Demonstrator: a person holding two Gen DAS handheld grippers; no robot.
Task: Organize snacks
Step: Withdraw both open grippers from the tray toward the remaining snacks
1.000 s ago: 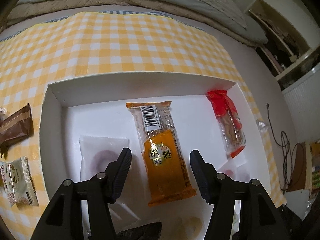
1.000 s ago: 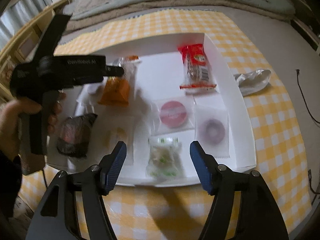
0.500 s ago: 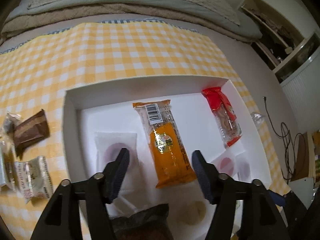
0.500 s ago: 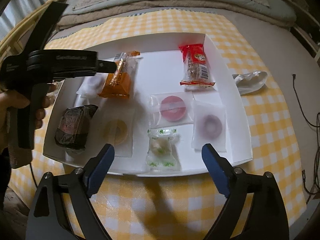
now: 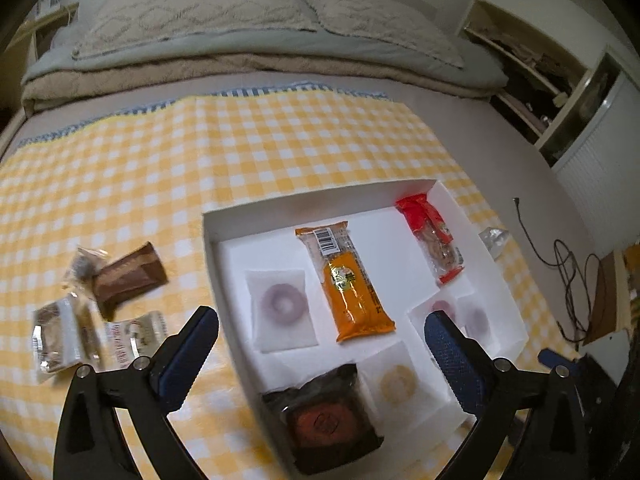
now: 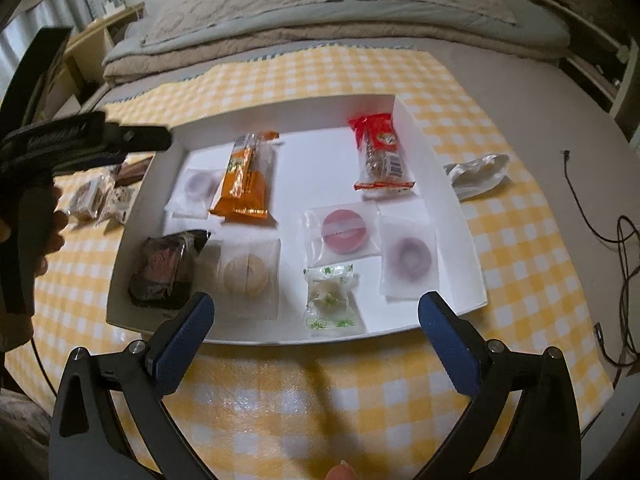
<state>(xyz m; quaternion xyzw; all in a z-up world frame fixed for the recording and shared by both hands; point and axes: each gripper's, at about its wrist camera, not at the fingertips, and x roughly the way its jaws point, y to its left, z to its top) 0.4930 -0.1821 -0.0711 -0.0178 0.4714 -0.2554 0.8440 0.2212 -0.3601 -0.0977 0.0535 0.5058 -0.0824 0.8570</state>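
Note:
A white box [image 5: 211,240] [image 6: 424,128] on the yellow check cloth [image 5: 180,168] holds an orange pack [image 5: 352,288] [image 6: 244,176], a red pack [image 5: 432,236] [image 6: 380,156], a dark wrapped cake [image 5: 324,420] [image 6: 164,264], a green-leaf sweet [image 6: 330,296] and several ring sweets in clear bags. My left gripper [image 5: 322,318] hovers above the box's left wall. Its jaws are opening with nothing between them. My right gripper [image 6: 316,300] hangs over the box's near edge, its jaws also opening and empty. Left of the box lie a brown pack [image 5: 128,276] and two pale packs [image 5: 64,340].
A crumpled clear wrapper [image 6: 476,174] [image 5: 494,236] lies on the cloth right of the box. Bedding [image 5: 240,60] runs along the far side. Shelves [image 5: 540,80] and loose cables [image 6: 624,240] are on the right. A hand [image 6: 48,236] holds the left gripper at the left.
Both grippers have risen and drawn back from the box, and their jaws have spread wide. The left one swung left, bringing the loose packs on the cloth into view.

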